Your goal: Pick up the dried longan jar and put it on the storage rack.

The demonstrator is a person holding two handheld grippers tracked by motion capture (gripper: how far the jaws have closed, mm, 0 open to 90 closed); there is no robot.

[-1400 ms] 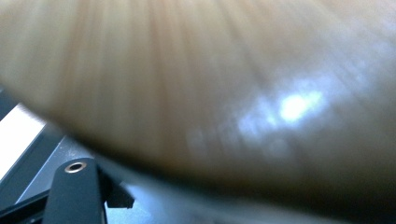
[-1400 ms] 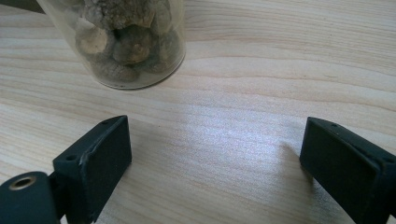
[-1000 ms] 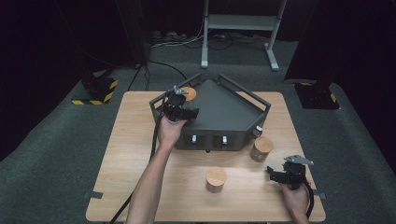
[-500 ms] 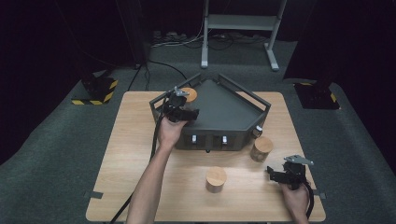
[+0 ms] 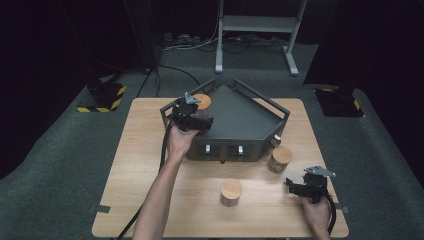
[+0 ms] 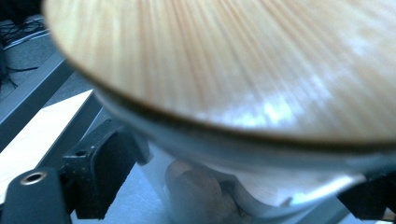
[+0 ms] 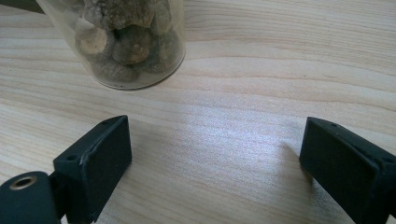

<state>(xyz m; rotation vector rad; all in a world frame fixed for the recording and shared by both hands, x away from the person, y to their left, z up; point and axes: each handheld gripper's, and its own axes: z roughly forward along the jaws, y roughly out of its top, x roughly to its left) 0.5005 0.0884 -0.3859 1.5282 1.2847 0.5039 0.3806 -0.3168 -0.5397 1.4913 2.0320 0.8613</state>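
A glass jar with a wooden lid (image 5: 202, 101) stands at the left corner of a dark five-sided rack (image 5: 245, 125). My left gripper (image 5: 202, 118) reaches around it. In the left gripper view the lid (image 6: 224, 60) looms close and the glass body (image 6: 205, 186) sits between the black jaws. Those jaws have just been opening, and the left pad (image 6: 107, 168) stands a little off the glass. My right gripper (image 5: 295, 187) rests low at the table's front right, open (image 7: 215, 154) over bare wood. A jar of brown lumps (image 7: 126, 42) stands just beyond it.
That lumpy-filled jar (image 5: 280, 159) stands by the rack's right front corner. Another wooden-lidded jar (image 5: 231, 191) stands near the table's front middle. The wooden table (image 5: 140, 165) has free room on its left side. A cable trails from the left gripper off the front edge.
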